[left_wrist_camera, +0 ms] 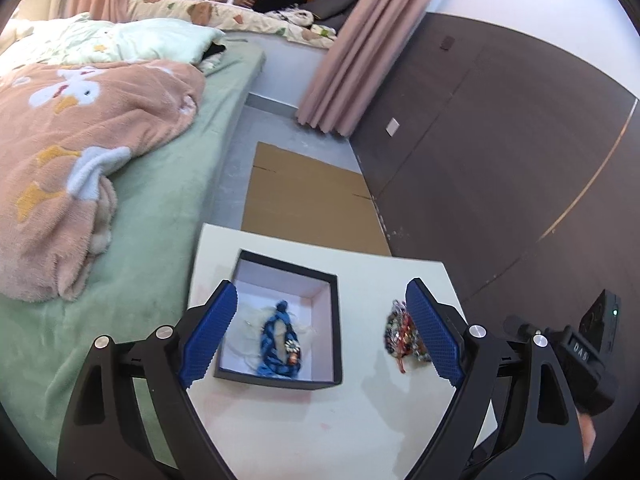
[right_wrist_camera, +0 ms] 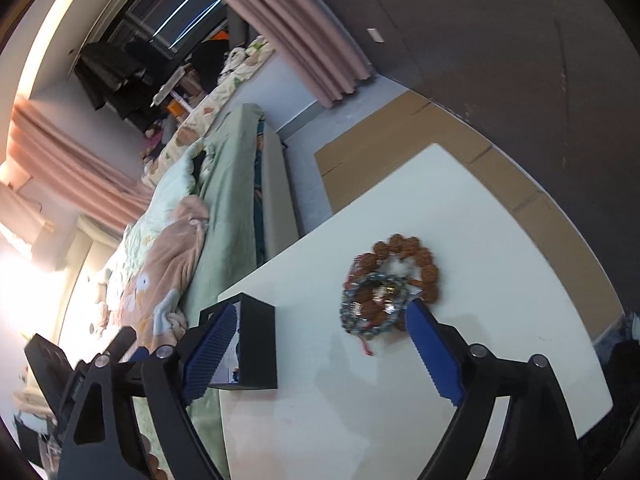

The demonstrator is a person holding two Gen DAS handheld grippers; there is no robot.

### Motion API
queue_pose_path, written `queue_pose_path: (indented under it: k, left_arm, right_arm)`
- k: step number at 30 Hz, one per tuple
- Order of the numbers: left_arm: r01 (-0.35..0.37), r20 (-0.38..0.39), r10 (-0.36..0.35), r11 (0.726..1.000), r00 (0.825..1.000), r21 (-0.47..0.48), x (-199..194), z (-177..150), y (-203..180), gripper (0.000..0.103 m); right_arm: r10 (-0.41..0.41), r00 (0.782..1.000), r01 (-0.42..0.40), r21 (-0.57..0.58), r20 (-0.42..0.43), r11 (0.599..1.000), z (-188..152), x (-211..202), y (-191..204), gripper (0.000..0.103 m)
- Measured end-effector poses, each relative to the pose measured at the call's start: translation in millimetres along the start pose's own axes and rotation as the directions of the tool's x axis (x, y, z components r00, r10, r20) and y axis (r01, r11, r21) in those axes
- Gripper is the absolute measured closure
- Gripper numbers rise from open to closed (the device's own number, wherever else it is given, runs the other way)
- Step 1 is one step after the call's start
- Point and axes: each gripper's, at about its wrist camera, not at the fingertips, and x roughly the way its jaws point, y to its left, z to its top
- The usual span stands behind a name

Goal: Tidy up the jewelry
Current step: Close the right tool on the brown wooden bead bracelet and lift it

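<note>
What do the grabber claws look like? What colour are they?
Both the left gripper and right gripper have black angular plastic arms with round silver bolts. Their fingers wear bright blue, bumpy, saw-edged pads.

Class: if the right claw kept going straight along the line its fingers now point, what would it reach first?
Probably the pile of beaded bracelets lying on the white table. The open right claw points at it, with nothing between them, though depth is unclear.
</note>
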Motion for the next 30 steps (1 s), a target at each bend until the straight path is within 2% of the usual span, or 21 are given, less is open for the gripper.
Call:
queue_pose_path:
  k: [3, 8, 12, 18, 25, 30]
  left_arm:
    - [0.016, -0.005, -0.016, 1.0, 1.0, 0.019, 2.3, -3.9, -10.9, 0.019]
    - [0.048, -0.039, -0.046, 0.997, 0.998, 0.057, 15.5, -12.4, -35.0, 0.029]
    - [0.064, -0.085, -0.058, 0.995, 0.995, 0.073, 32.7, -22.4, -49.8, 0.039]
    - [0.085, -0.161, -0.069, 0.992, 0.985, 0.095, 63.0, -38.2, -69.4, 0.052]
    - [0.1, -0.229, -0.071, 0.988, 0.971, 0.117, 98.9, -51.3, -91.4, 0.057]
    - [0.112, -0.279, -0.072, 0.985, 0.958, 0.132, 123.8, -59.9, -101.7, 0.057]
  right_arm:
    - [-0.003, 1.0, 0.002, 0.056, 0.004, 0.998, 2.9, -4.1, -14.2, 0.026]
    - [0.009, 1.0, -0.006, 0.134, -0.017, 0.991, 3.0, 1.8, -29.6, 0.045]
    - [-0.01, 1.0, 0.014, 0.19, -0.022, 0.982, 2.1, 5.9, -44.6, 0.047]
    - [-0.016, 0.998, 0.032, 0.276, -0.061, 0.961, 4.2, 19.4, -69.3, 0.058]
    - [-0.032, 0.994, 0.06, 0.282, -0.103, 0.957, 10.2, 35.7, -77.1, 0.064]
    - [-0.085, 0.986, 0.12, 0.255, -0.144, 0.959, 13.9, 55.6, -78.6, 0.07]
